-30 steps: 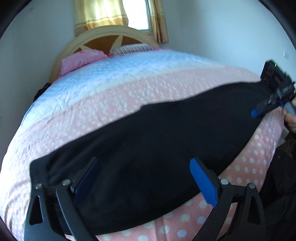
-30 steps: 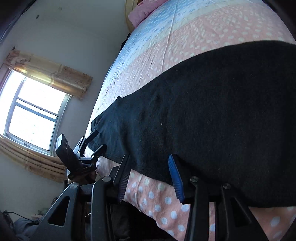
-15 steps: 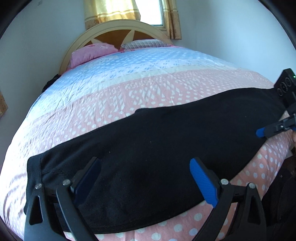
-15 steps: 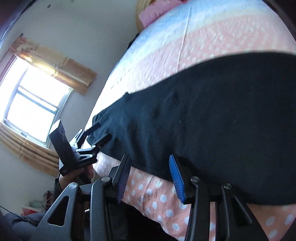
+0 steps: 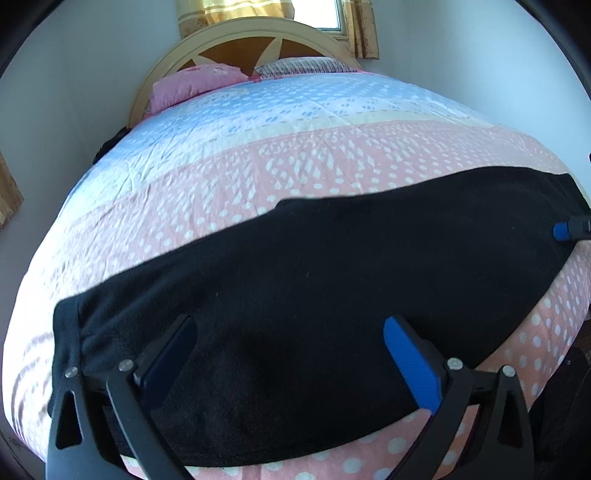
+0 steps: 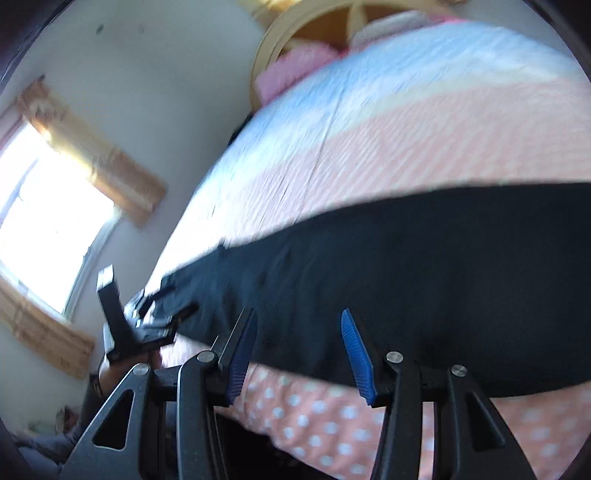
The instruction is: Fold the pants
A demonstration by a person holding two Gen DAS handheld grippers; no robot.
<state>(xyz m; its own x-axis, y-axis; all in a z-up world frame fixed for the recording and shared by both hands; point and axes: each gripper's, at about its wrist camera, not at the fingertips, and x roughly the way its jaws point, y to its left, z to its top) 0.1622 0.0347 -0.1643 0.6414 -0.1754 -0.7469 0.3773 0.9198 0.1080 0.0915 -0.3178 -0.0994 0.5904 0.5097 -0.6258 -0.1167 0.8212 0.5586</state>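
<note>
Your left wrist view alone shows the whole headboard (image 5: 258, 33); only the right wrist view shows the side window (image 6: 40, 206). The black pants (image 5: 314, 295) lie flat along the bed's (image 5: 295, 147) near edge. Your left gripper (image 5: 288, 354) hovers over them, jaws wide apart. Your right gripper (image 6: 299, 347), jaws just opening and apart, holds nothing above the pants' near hem.

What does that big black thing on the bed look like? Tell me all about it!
Those are the black pants, soft and a bit fuzzy like knit or fleece. They lie flat in one long band across the near part of the bed, on the pink dotted cover. One end shows a stitched hem; the far edge has a small step. Nothing grips them: the left gripper and right gripper are both open over the near edge.
</note>
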